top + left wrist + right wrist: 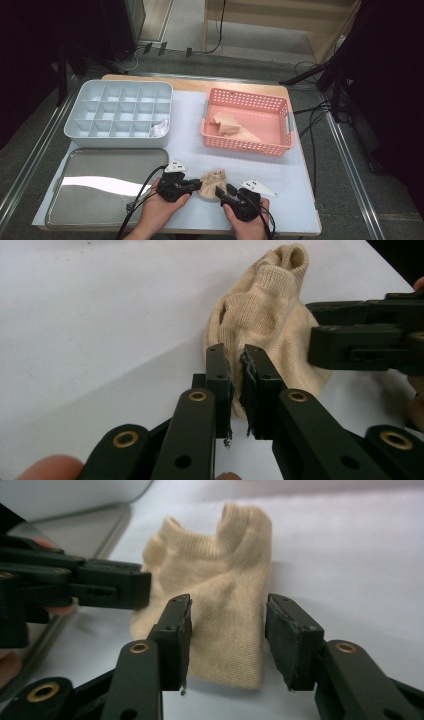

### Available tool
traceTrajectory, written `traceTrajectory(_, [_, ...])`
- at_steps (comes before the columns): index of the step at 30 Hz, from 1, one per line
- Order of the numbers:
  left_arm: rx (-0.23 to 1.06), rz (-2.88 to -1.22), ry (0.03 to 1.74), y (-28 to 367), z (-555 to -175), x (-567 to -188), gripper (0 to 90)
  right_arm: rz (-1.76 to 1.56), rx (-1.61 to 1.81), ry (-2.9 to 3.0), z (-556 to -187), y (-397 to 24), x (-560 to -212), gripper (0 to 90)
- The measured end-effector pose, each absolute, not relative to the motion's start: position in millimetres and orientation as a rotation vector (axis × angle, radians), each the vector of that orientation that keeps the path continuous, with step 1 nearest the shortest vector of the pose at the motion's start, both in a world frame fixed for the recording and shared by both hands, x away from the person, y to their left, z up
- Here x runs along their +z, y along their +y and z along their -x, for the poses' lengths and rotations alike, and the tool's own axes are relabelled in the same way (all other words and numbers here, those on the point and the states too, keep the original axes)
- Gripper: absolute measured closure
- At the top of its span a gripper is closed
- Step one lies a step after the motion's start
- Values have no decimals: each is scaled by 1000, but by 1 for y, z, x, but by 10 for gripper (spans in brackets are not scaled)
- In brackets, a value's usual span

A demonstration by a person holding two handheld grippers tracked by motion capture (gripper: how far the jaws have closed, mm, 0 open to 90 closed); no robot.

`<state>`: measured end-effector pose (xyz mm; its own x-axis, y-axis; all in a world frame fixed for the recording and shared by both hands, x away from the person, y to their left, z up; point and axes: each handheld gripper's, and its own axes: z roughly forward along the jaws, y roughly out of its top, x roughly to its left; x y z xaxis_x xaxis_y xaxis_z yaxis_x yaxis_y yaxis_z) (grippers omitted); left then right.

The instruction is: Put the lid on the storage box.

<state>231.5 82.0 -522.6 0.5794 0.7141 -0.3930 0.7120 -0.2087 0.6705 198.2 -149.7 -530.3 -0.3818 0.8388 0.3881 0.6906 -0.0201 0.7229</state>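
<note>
Sock (214,183) edge hidden inside pinching left gripper (236,360) near table's front edge; right gripper (227,630) spread, straddling it.

The sock (213,183) is looking like soft, ribbed beige knit, matt. The grippers' (196,185) bodies are showing matt black plastic with brass-coloured rivets, and their pads (291,647) are looking rough and frayed. The tray (107,187) is gleaming as polished metal. The basket (247,121) is showing pink perforated plastic, the organizer (120,113) smooth pale plastic. The mat (190,135) is looking white and matt.
</note>
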Motion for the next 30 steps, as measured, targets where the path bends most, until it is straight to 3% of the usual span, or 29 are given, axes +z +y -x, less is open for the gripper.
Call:
traceTrajectory(12, [-5,-1931,1150,82,-233,-524,853,-1664,1353,2075,-202,-149,-534,798])
traceTrajectory(17, [-3,-1926,1159,84,-234,-523,845,-1662,1360,2065,-202,-149,-533,822])
traceTrajectory(22, [101,-1876,1170,85,-228,-512,696,-1657,1350,2061,-200,-148,-531,821])
traceTrajectory(30, [103,-1944,1060,59,-231,-502,868,-1666,1344,2056,-202,-147,-531,819])
